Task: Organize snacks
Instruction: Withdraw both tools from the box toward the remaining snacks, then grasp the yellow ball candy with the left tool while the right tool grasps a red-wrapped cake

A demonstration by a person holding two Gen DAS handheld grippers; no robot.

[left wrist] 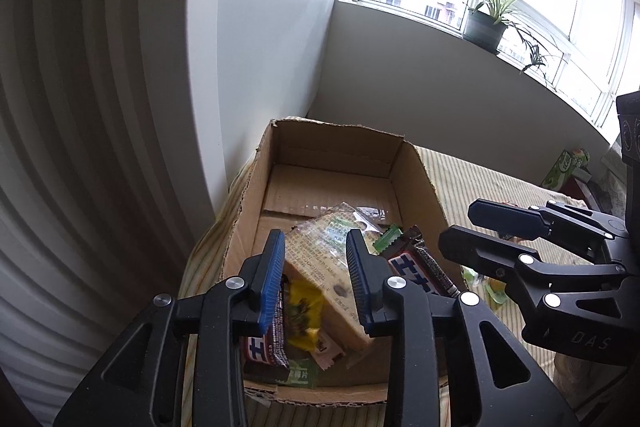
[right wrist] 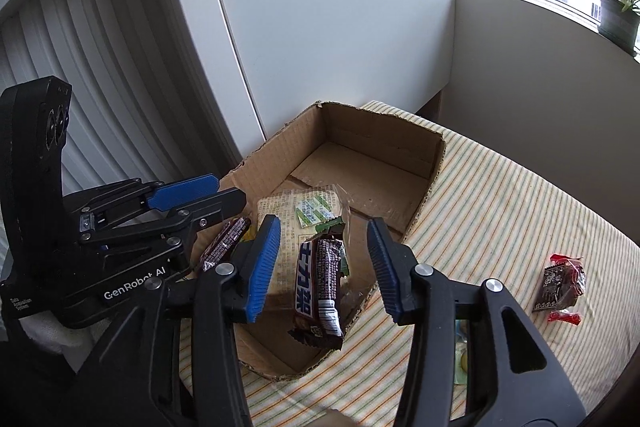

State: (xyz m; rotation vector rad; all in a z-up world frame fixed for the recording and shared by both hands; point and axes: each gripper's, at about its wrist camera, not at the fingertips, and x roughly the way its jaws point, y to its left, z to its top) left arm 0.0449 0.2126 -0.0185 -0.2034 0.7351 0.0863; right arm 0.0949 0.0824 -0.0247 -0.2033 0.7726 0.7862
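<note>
Both grippers hang over the near end of the cardboard box (right wrist: 428,163), which sits on a striped cloth (right wrist: 500,211) in the corner by the window.

Left gripper (left wrist: 316,281): jaws spread partway, nothing pinched. Below and between them lie a large pale packet (left wrist: 320,267) and a yellow wrapper (left wrist: 304,311), with a dark bar (left wrist: 264,347) at the box's near-left corner.

Right gripper (right wrist: 324,267): jaws spread wider, pads clear of everything. A brown chocolate bar (right wrist: 320,287) sits between them, its lower end draped over the box's near rim, half in and half out by the look of it.

Snacks so far: most are heaped at the near end of the box; the far half shows bare cardboard. Outside the box, a dark red-trimmed candy packet (right wrist: 560,283) rests well apart on the cloth, and something green-yellow (right wrist: 462,355) peeks out just beside the right finger.

Judgement: this looks like a drop-off step. To do it well, make sure the brown bar ends fully inside rather than balanced on the rim; a nudge toward the empty far half would settle it. Lift both grippers straight clear so the pads don't drag wrappers out, then go for the loose packet on the cloth.
</note>
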